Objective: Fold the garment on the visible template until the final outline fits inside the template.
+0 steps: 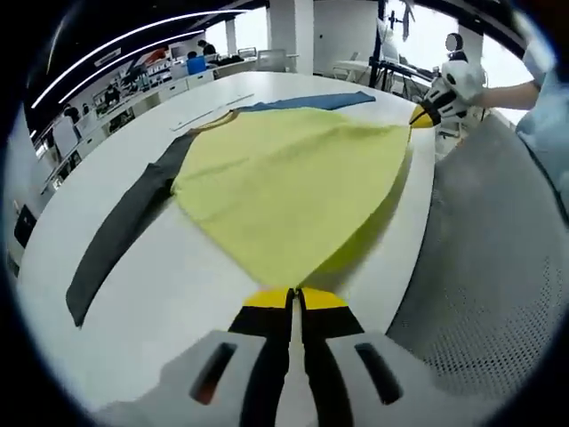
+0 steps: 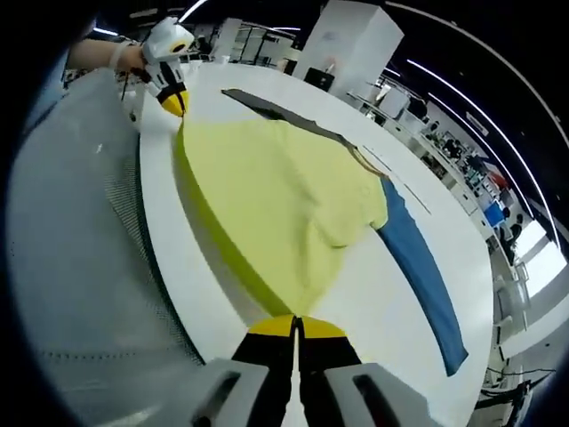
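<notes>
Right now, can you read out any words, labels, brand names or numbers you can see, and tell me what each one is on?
No readable text.
Yellow garment: plain, no print or label showing; dark sleeve and blue sleeve likewise.
White table: no markings.
Left tongs and right tongs: yellow tips, no lettering.
Background shelves and desks: too small and blurred to read anything.

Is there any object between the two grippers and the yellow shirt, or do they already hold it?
Nothing visible stands between. The left gripper and the right gripper are each shut on a bottom corner of the shirt, lifting its hem off the table.
</notes>
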Demonstrator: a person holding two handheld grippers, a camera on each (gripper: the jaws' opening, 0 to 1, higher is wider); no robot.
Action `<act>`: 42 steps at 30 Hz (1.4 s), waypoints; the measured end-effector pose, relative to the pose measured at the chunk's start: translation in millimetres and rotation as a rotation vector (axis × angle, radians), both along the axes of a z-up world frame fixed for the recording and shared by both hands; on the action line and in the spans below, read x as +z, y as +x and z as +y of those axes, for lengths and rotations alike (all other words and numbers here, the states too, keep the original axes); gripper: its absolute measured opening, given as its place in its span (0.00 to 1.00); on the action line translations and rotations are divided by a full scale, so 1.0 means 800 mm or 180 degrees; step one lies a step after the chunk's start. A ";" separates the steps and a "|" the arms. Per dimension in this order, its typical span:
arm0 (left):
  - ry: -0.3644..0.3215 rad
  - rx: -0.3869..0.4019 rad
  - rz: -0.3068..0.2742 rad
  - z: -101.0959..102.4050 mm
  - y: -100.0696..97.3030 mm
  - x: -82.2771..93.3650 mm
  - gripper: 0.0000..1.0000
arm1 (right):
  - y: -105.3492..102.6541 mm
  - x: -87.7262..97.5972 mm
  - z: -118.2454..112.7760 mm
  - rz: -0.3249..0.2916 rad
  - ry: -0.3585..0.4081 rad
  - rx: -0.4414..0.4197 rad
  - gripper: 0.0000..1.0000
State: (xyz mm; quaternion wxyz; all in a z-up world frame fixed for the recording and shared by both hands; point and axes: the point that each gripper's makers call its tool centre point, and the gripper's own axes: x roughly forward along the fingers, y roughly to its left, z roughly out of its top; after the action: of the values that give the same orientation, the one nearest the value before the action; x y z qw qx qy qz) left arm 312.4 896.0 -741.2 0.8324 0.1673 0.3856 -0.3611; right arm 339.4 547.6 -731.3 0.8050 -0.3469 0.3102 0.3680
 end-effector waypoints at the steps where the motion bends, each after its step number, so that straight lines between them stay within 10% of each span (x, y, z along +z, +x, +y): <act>1: 0.0007 -0.0012 0.0047 -0.001 -0.004 -0.001 0.00 | -0.001 0.002 0.001 -0.0001 -0.0006 0.0012 0.00; 12: 0.0177 -0.0057 0.0289 0.006 -0.023 -0.007 0.00 | -0.004 0.033 0.013 -0.0065 0.0146 0.0038 0.00; 21: 0.0338 -0.0090 0.0411 0.009 -0.027 -0.022 0.00 | -0.040 -0.024 0.021 0.0565 0.0085 0.0226 0.00; 35: 0.0290 -0.0088 0.0478 0.013 -0.034 -0.027 0.03 | -0.036 -0.028 0.021 0.0635 0.0201 0.0195 0.00; 42: -0.0155 0.0122 0.0367 0.012 -0.027 -0.008 0.23 | -0.023 -0.006 0.024 0.0554 0.0606 -0.0033 0.28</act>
State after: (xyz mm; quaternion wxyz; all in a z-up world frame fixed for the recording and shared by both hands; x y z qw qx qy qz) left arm 290.8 905.6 -747.5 0.8194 0.1186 0.4272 -0.3635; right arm 321.2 566.8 -736.0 0.8062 -0.2340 0.3443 0.4204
